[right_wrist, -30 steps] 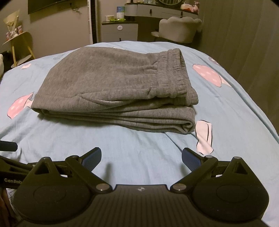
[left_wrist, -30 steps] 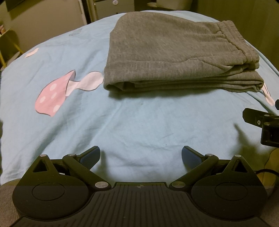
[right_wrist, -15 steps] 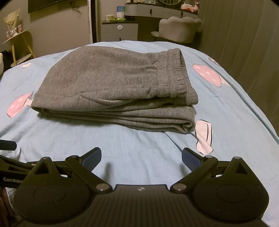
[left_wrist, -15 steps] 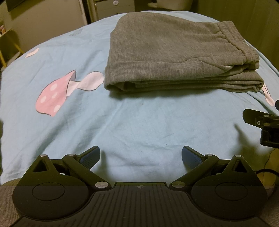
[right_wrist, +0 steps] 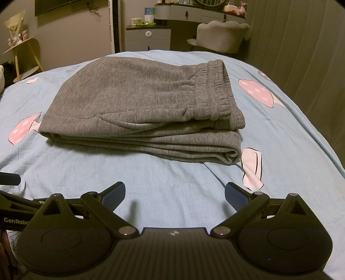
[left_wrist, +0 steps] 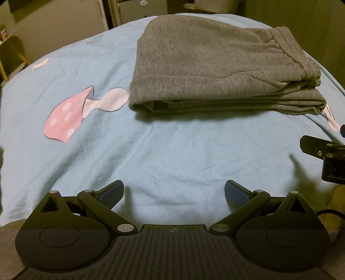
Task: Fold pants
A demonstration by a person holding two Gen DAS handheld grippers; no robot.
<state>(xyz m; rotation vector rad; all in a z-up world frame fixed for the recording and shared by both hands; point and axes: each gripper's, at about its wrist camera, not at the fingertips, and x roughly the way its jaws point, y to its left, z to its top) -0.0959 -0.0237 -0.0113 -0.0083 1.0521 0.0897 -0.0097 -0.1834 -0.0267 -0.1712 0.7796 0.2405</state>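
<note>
Grey sweatpants [left_wrist: 215, 69] [right_wrist: 140, 107] lie folded in a stack of several layers on the light blue bedsheet [left_wrist: 172, 155] [right_wrist: 172, 185], elastic waistband on the right. My left gripper [left_wrist: 174, 191] is open over bare sheet, well short of the pants' near edge. My right gripper [right_wrist: 174, 193] is open too, over the sheet in front of the fold. Neither holds anything. Part of the right gripper shows at the right edge of the left wrist view; part of the left gripper shows at the left edge of the right wrist view.
Pink mushroom prints [left_wrist: 64, 116] [right_wrist: 256, 92] dot the sheet. Beyond the bed stand a grey chair [right_wrist: 220, 36], a grey drawer unit [right_wrist: 148, 36], a dresser [right_wrist: 194, 13] and a yellow-legged side table [right_wrist: 23, 49]. A curtain [right_wrist: 301, 43] hangs on the right.
Both grippers stay open and nearly still; the views have shifted only slightly. The pants have not moved.
</note>
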